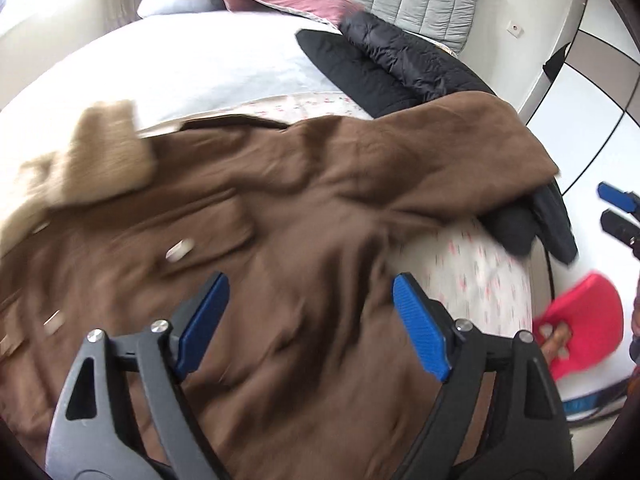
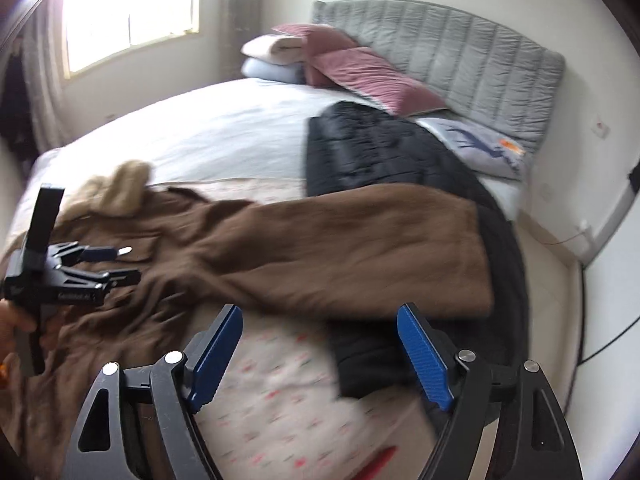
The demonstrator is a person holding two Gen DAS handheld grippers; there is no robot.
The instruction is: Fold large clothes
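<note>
A large brown coat [image 1: 304, 200] with a tan woolly collar [image 1: 104, 156] lies spread on the bed, one sleeve [image 2: 360, 248] stretched to the right over a black puffer jacket [image 2: 380, 148]. My left gripper [image 1: 311, 304] is open and empty just above the coat's body; it also shows in the right wrist view [image 2: 116, 262] over the coat's left part. My right gripper [image 2: 320, 340] is open and empty above the patterned sheet [image 2: 288, 392], just in front of the sleeve; it shows at the right edge of the left wrist view [image 1: 618, 206].
The bed [image 2: 200, 128] has a white cover, pink and white pillows [image 2: 352, 68] and a grey padded headboard [image 2: 460, 40]. A red slipper [image 1: 580, 316] lies on the white floor by the bed's right edge. A window [image 2: 132, 12] is at the back left.
</note>
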